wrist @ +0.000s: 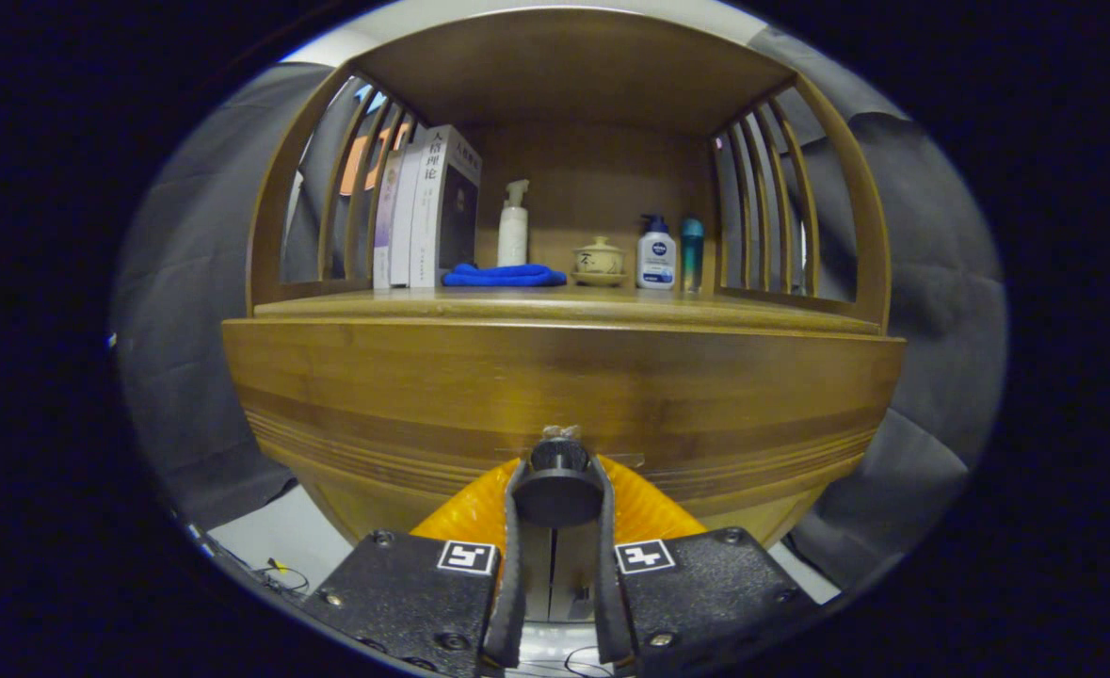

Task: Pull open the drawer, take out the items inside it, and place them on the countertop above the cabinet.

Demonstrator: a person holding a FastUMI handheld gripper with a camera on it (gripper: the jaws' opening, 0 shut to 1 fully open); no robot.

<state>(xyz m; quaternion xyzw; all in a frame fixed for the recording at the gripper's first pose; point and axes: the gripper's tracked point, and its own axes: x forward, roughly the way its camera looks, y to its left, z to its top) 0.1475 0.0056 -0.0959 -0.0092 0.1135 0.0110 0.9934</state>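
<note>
While the gripper point(557, 494) looks straight at the wooden cabinet point(347, 377), its two fingers are closed on the round dark knob point(557, 480) of the drawer point(555, 414), one finger pressing on each side of it. Whether the drawer front has come away from the cabinet at all is hard to tell; it looks flush or very nearly so, and nothing of its inside can be seen. So the task seems to be at its first step: the knob is held, the pull is not yet done, and the items inside remain to be lifted out.

Above the drawer lies the countertop point(705, 306), where those items are to go. At its back stand some books point(427, 207), a blue cloth point(503, 275), a white pump bottle point(513, 226), a small lidded pot point(599, 259), a second pump bottle point(656, 254) and a blue bottle point(693, 247). Bare wood shows along the front edge.
</note>
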